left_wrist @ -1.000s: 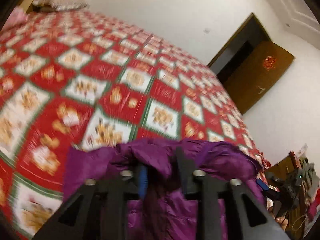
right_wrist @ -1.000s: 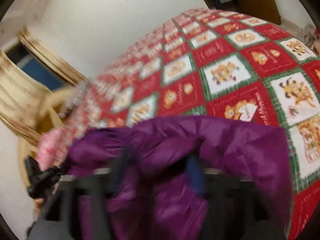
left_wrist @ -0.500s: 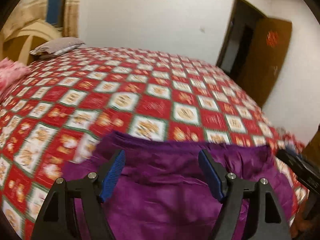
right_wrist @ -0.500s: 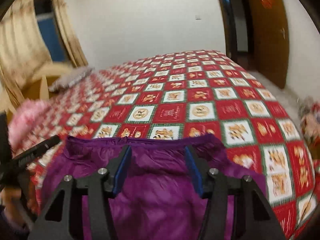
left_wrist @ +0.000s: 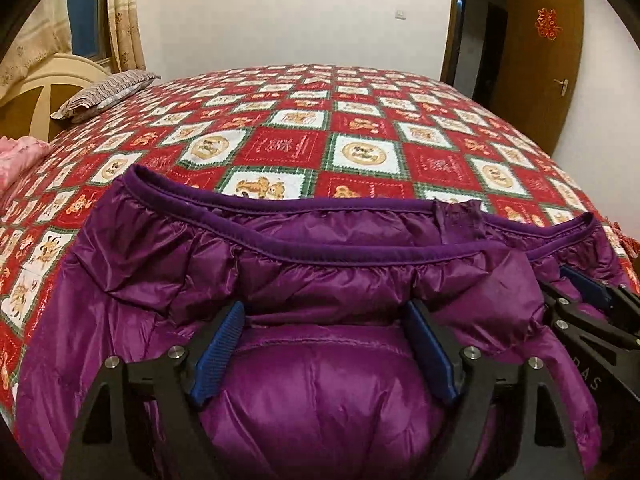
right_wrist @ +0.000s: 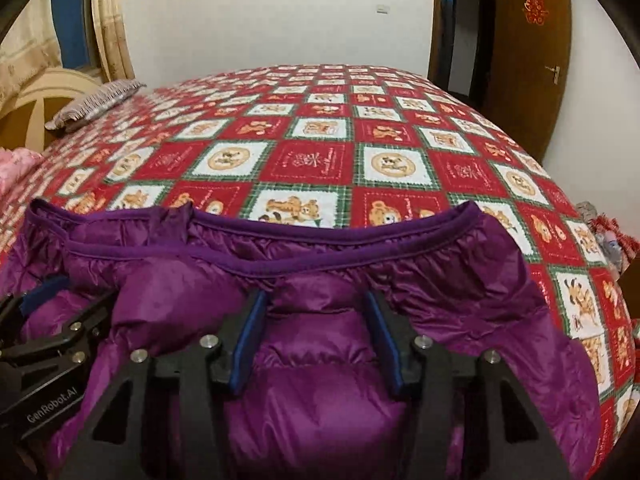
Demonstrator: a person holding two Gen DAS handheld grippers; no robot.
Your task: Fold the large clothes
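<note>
A purple puffer jacket (left_wrist: 344, 264) lies spread on the near part of the bed, its dark-trimmed hem toward the far side; it also shows in the right wrist view (right_wrist: 440, 280). My left gripper (left_wrist: 326, 312) is open, its blue pads (left_wrist: 218, 348) resting over the jacket's padding with nothing clamped. My right gripper (right_wrist: 314, 300) is open too, low over the jacket. The right gripper shows at the right edge of the left wrist view (left_wrist: 588, 300), and the left gripper at the left edge of the right wrist view (right_wrist: 48, 320).
The bed carries a red, white and green patchwork cover (left_wrist: 360, 128). A grey pillow (left_wrist: 104, 94) and a cream headboard (left_wrist: 44, 92) are at the far left, pink fabric (left_wrist: 18, 156) beside them. A brown door (left_wrist: 540, 64) stands open at the far right.
Both grippers were shut on the jacket and carrying it a second ago; they have opened and let it down flat on the bed. The views have levelled and steadied.
</note>
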